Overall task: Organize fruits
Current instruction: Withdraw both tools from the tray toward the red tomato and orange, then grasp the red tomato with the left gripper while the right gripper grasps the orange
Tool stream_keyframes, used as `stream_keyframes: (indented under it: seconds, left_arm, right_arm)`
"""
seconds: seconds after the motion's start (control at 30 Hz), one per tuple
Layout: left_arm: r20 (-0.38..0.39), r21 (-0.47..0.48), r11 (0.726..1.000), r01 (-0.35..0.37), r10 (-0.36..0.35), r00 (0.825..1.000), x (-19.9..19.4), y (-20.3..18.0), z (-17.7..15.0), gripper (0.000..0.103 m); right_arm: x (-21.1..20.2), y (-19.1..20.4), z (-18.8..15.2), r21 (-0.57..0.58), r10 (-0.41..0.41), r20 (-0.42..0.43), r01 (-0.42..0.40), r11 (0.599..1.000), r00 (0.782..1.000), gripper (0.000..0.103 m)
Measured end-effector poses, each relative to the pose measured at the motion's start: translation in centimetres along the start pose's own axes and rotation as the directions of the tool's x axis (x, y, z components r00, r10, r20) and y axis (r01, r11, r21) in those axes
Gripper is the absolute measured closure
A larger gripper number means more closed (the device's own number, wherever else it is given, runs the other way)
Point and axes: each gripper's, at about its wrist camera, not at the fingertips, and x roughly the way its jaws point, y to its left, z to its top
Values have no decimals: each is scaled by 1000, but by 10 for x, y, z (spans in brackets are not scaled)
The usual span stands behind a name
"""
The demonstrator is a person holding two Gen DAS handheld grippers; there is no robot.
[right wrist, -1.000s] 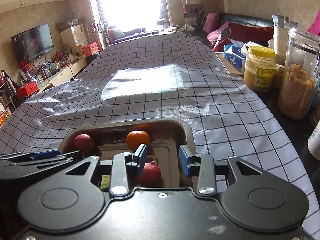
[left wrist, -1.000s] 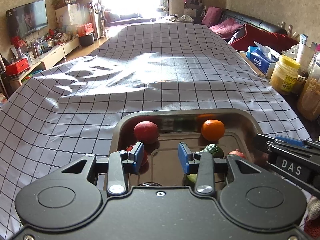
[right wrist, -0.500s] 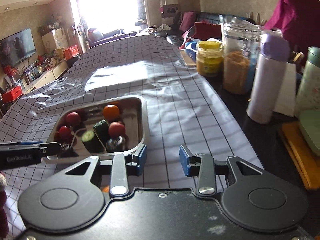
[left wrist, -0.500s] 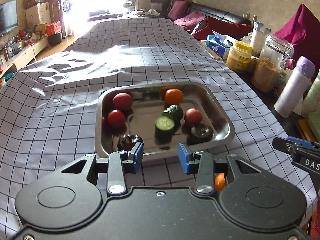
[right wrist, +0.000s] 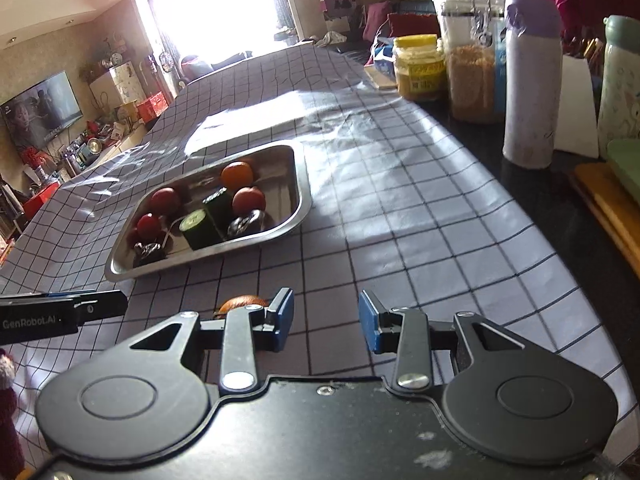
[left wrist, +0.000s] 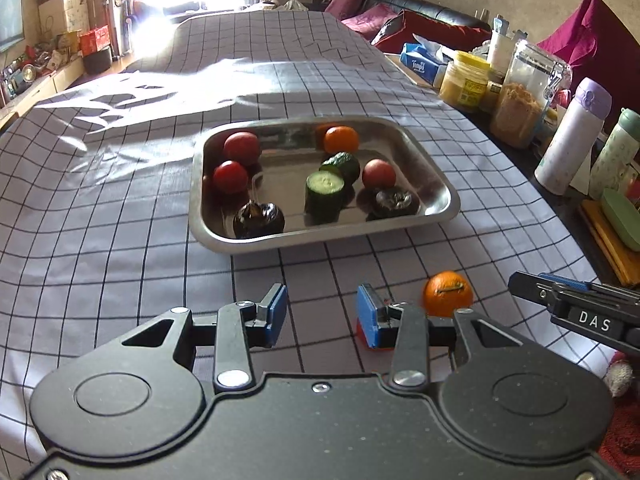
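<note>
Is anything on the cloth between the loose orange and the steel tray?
Nothing visible. Only bare checked tablecloth lies between the loose orange and the steel tray's near rim. Inside, cucumber pieces and a dark fruit crowd the near side.

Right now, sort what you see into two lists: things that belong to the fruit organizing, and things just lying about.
Belongs to the job:
- metal tray with its fruit and cucumber pieces
- loose orange on the tablecloth

Just lying about:
- yellow-lidded jar
- glass jar
- purple-capped bottle
- tissue pack
</note>
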Motion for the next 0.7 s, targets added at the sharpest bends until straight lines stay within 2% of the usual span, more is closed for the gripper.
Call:
stream_keyframes:
  seconds: [0.37, 0.43, 0.5, 0.7]
  left_arm:
    - [-61, 74, 995, 72, -68, 996, 19, -21, -19, 54]
    - [-71, 77, 994, 81, -76, 995, 24, -25, -19, 49]
    - [-72, 79, 994, 75, -70, 995, 28, -28, -19, 46]
    - [-71, 83, 994, 74, -68, 995, 35, -35, -14, 46]
  right_arm:
    - [-2, 16, -15, -80, 17, 18, -15, 997, 1000, 64]
    - [-2, 14, -14, -76, 15, 19, -13, 997, 1000, 64]
    - [-2, 11, -13, -71, 13, 19, -11, 997, 1000, 64]
    - [3, 10, -13, -65, 7, 4, -7, 998, 1000, 64]
